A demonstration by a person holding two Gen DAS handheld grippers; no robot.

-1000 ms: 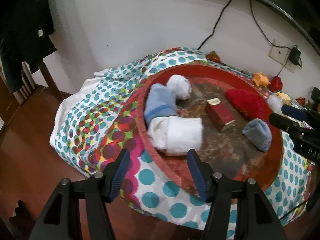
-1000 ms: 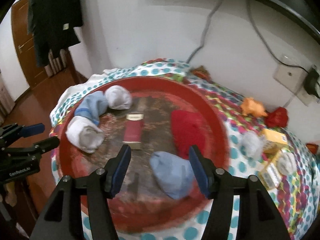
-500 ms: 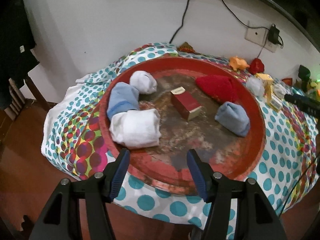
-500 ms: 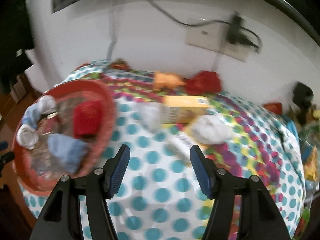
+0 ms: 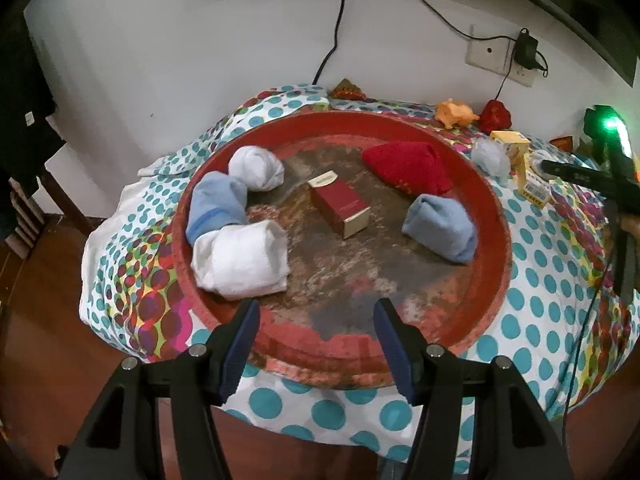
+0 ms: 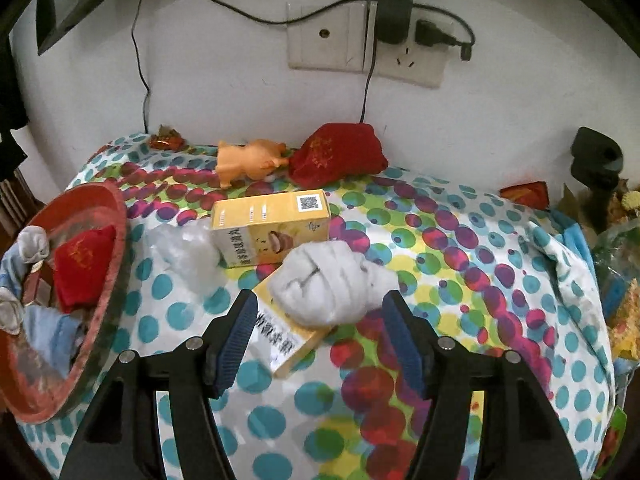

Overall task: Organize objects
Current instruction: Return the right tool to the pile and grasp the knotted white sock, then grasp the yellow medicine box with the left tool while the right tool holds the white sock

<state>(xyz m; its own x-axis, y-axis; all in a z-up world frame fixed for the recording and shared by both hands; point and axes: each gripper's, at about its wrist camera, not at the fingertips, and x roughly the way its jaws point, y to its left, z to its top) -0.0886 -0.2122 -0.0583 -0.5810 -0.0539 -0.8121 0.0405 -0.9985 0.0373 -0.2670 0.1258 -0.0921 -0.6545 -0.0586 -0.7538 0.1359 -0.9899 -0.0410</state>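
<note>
A round red tray (image 5: pixel 496 216) on the dotted cloth holds a white sock roll (image 5: pixel 244 258), two blue rolls (image 5: pixel 218 204), a small white ball (image 5: pixel 256 168), a red pouch (image 5: pixel 408 166) and a dark red box (image 5: pixel 340 204). My left gripper (image 5: pixel 316 344) is open and empty above the tray's near rim. My right gripper (image 6: pixel 320 332) is open, its fingers either side of a grey-white sock roll (image 6: pixel 324 288) that lies on a yellow box (image 6: pixel 288 344). The jaws do not touch it.
A second yellow box (image 6: pixel 272 228), a clear plastic wad (image 6: pixel 188 250), an orange toy pig (image 6: pixel 248 160) and a red pouch (image 6: pixel 336 152) lie near the wall. The tray shows at the left of the right wrist view (image 6: pixel 116 248). Clutter sits at the right edge.
My right gripper has swung right, away from the tray, and closed in on the grey-white sock roll. My left gripper has shifted so the whole tray is centred.
</note>
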